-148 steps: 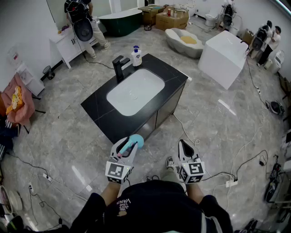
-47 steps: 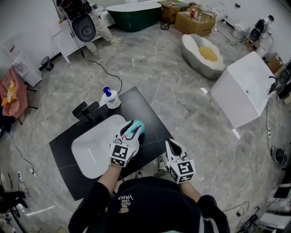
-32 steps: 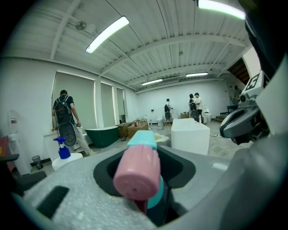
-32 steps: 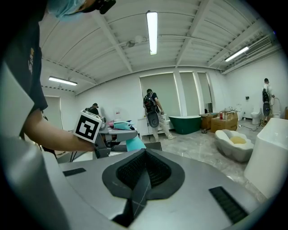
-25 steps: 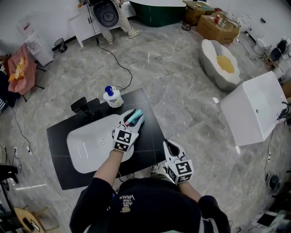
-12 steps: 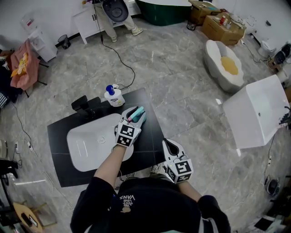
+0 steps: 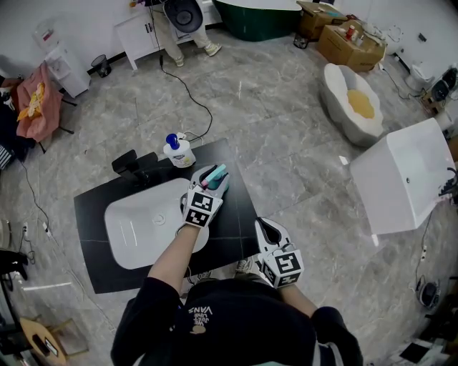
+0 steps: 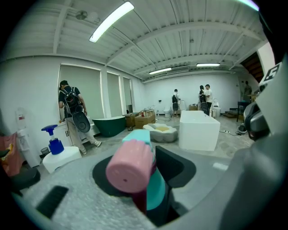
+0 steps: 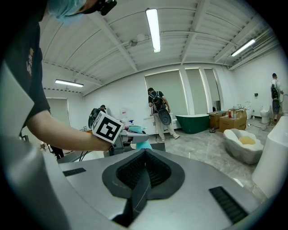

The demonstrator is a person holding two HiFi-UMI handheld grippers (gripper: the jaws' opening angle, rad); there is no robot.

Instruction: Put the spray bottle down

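The spray bottle (image 7: 217,176) is teal with a pink cap (image 8: 130,166) and sits between the jaws of my left gripper (image 7: 212,179). The left gripper hangs over the back right part of the black counter (image 7: 236,207), just right of the white basin (image 7: 136,229). Its jaws are opening slightly, but the bottle is still lodged between the pads, cap toward the camera. Whether the bottle's base touches the counter is hidden. My right gripper (image 7: 265,230) is held low near my body off the counter's front right corner, jaws shut and holding nothing (image 9: 143,173).
A black faucet (image 7: 132,166) and a white pump bottle with a blue top (image 7: 177,151) stand at the counter's back edge. A cable runs across the grey floor behind. A white tub (image 7: 404,179) lies to the right, and a person (image 7: 179,14) stands at the far wall.
The left gripper with the bottle has edged a little farther over the counter and lower. The right gripper has stayed put.
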